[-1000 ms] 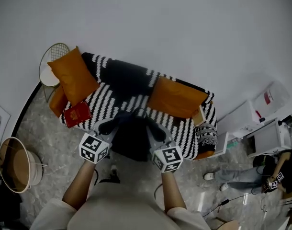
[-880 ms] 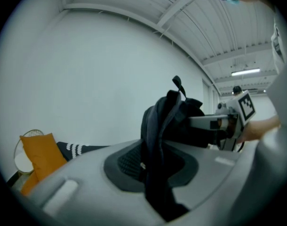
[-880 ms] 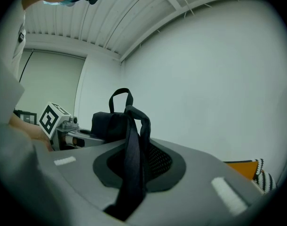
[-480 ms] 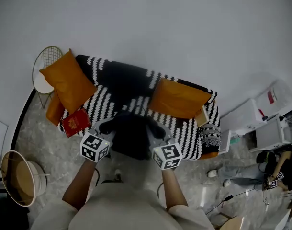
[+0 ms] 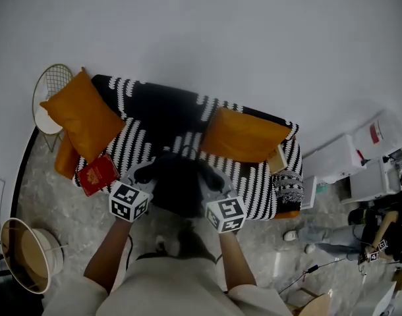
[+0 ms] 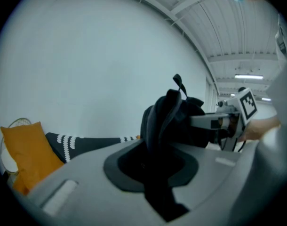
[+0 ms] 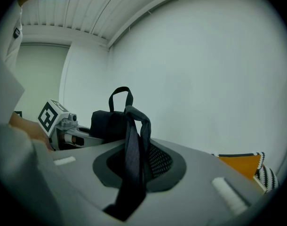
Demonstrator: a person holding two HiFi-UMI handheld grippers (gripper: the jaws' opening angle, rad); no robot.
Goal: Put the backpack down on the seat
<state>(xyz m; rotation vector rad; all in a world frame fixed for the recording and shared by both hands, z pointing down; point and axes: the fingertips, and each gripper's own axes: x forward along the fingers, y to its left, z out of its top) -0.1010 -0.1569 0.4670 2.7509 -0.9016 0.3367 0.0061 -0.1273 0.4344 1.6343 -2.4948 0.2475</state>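
1. Backpack [image 5: 178, 184]: black, hung between both grippers over the front edge of the striped seat [image 5: 254, 176]. Whether it touches the cover cannot be told.
2. Left gripper [image 5: 146, 174]: jaws nearly together, pinching the left strap [image 6: 158, 126], which carries that side's weight.
3. Right gripper [image 5: 211, 179]: jaws likewise nearly together, clamped on the right strap [image 7: 133, 140]. Paired grips probably keep the bag upright and level.
4. Landing zone: the bag faces the stretch between the left orange cushion [image 5: 79, 114] and the right orange cushion [image 5: 244, 133], clear of the red book [image 5: 95, 174], so it should settle flat.
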